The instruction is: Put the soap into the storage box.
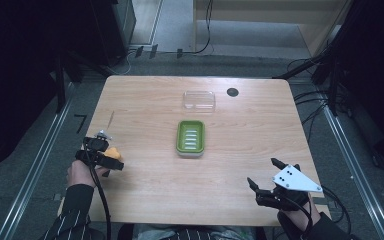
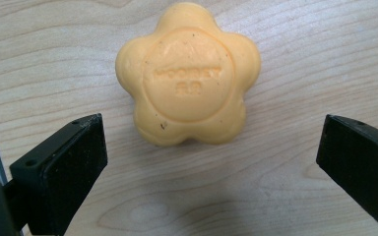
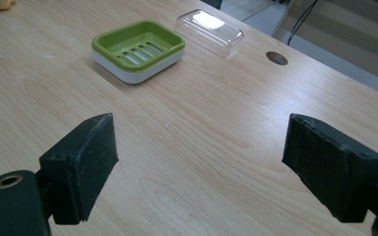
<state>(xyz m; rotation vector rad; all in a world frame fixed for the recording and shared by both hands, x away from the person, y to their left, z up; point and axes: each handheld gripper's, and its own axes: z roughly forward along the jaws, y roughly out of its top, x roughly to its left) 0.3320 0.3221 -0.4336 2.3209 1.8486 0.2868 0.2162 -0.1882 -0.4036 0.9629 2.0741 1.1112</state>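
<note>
A: What is seen at the left edge of the table (image 1: 145, 190)?

B: The left gripper (image 2: 211, 147) is held over the orange flower-shaped soap (image 2: 188, 76), its jaws spread wide. The soap is lying flat on the wood just ahead of the jaws, untouched by either.

A: And toward the middle?

B: A green soap dish (image 1: 190, 136) is set near the centre, well apart from the soap. A clear lid (image 1: 199, 100) is placed just beyond it, and a dark round hole (image 1: 232, 92) is seen to the lid's right.

A: And at the right?

B: The right gripper (image 3: 199, 162) is held near the front right corner, jaws wide apart, with nothing gripped. Bare wood is seen between them.
</note>
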